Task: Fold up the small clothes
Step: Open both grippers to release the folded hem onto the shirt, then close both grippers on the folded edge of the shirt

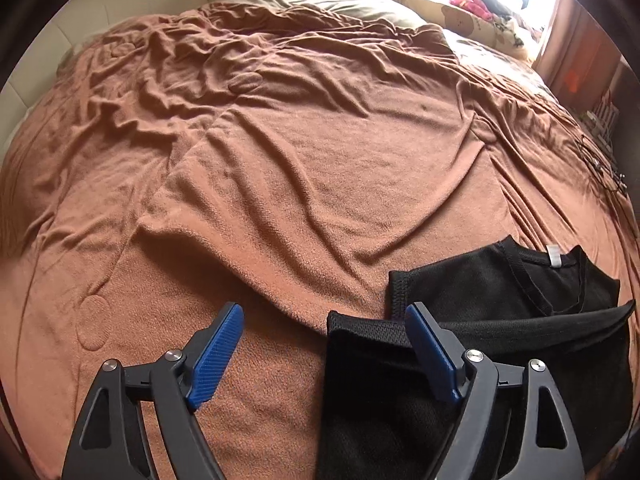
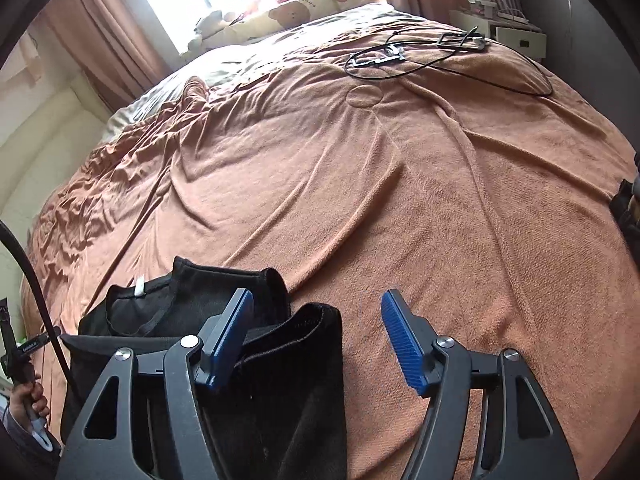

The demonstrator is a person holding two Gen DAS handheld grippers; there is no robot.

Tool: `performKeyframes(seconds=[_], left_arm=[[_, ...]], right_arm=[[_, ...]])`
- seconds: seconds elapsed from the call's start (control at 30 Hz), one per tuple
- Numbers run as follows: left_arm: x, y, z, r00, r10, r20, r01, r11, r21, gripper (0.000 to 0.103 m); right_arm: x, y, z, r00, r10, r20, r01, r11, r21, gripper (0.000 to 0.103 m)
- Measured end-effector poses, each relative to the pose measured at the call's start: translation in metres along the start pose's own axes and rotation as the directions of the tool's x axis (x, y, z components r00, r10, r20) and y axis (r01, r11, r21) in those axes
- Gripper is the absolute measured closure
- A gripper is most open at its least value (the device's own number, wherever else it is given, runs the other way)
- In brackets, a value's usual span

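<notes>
A small black T-shirt [image 1: 500, 300] lies folded on the brown blanket [image 1: 304, 168], neck and white label facing up. In the left wrist view my left gripper [image 1: 324, 316] stands open over its left side. A sleeve flap lies under the right finger, free of both pads. In the right wrist view the same black T-shirt [image 2: 192, 304] sits at lower left. My right gripper [image 2: 318, 308] is open above the shirt's right folded edge, and the blue pads [image 2: 400, 344] press on nothing.
The brown blanket [image 2: 400, 184] covers the whole bed. Black cables and metal clips [image 2: 420, 54] lie at its far side, near a white bedside unit [image 2: 516, 36]. Pillows and soft toys [image 1: 460, 4] crowd the head of the bed. A hand [image 2: 24, 400] holds the other tool at far left.
</notes>
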State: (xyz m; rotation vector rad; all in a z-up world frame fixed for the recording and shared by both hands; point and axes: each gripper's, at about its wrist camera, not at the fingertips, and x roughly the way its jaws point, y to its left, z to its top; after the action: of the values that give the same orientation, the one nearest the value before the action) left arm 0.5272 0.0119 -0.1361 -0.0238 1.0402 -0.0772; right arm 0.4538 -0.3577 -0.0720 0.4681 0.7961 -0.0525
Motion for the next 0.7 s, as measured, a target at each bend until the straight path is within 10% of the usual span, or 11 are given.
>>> performKeyframes(seconds=[0.7], left_arm=[[0.013, -0.016, -0.046, 0.992, 0.062, -0.114, -0.034, 0.973, 0.229, 0.018]], right_arm=[[0.029, 0.023, -0.011, 0.974, -0.098, -0.205, 0.031, 0.952, -0.305, 0.036]])
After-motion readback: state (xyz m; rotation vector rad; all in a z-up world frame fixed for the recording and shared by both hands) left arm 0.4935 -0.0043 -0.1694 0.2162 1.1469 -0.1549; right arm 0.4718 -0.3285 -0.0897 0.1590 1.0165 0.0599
